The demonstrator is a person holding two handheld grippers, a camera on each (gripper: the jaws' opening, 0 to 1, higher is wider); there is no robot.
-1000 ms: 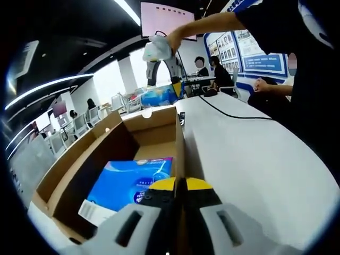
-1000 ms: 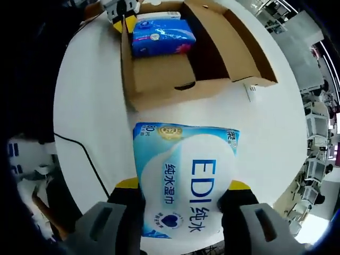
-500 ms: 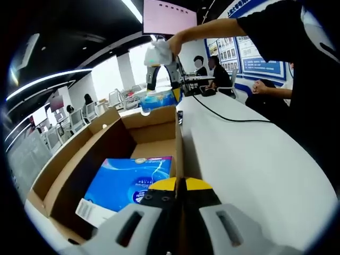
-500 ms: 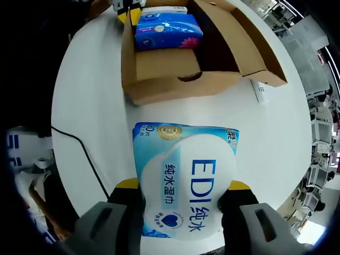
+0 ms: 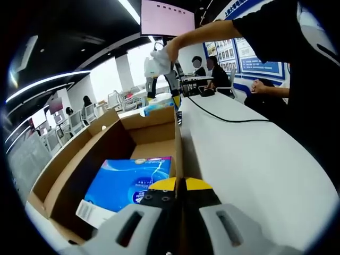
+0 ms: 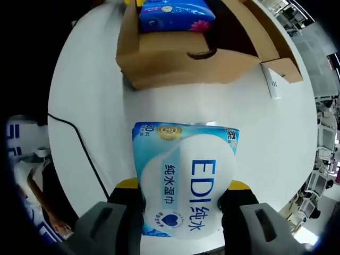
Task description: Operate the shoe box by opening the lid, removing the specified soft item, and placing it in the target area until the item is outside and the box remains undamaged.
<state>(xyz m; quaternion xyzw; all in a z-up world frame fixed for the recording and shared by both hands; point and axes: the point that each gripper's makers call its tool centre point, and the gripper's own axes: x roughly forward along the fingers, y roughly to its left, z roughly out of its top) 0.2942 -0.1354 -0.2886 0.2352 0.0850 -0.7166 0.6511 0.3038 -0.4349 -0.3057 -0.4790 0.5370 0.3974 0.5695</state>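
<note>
White tabletop point(image 6: 95, 90) spreads under both grippers, with office desks and chairs far off behind it. At the left of the left gripper view the open shoe box point(image 5: 106, 141) lies with its lid folded out, and a blue packet point(image 5: 130, 180) rests flat on its floor. The left gripper point(image 5: 178, 186) sits at the near right wall of the box, its jaws pressed together on what looks like the cardboard edge, though I cannot tell for sure that the wall is between them. Further right, at the far end of the box, the right gripper point(image 5: 159, 64) hangs raised in the person's hand with the pack below it.

In the right gripper view the right gripper point(image 6: 180, 186) is clamped on the wet-wipes pack point(image 6: 186, 180), one jaw on each side of its lower half, above bare table just outside the box's end wall. The soft item is already out.

To finish well, I judge it best to lower the pack straight down onto the bare table well apart from the box and the black cable point(image 6: 79, 149), let it rest flat, then part the jaws without dragging. The left gripper should steady the box lightly, not crush the wall.
</note>
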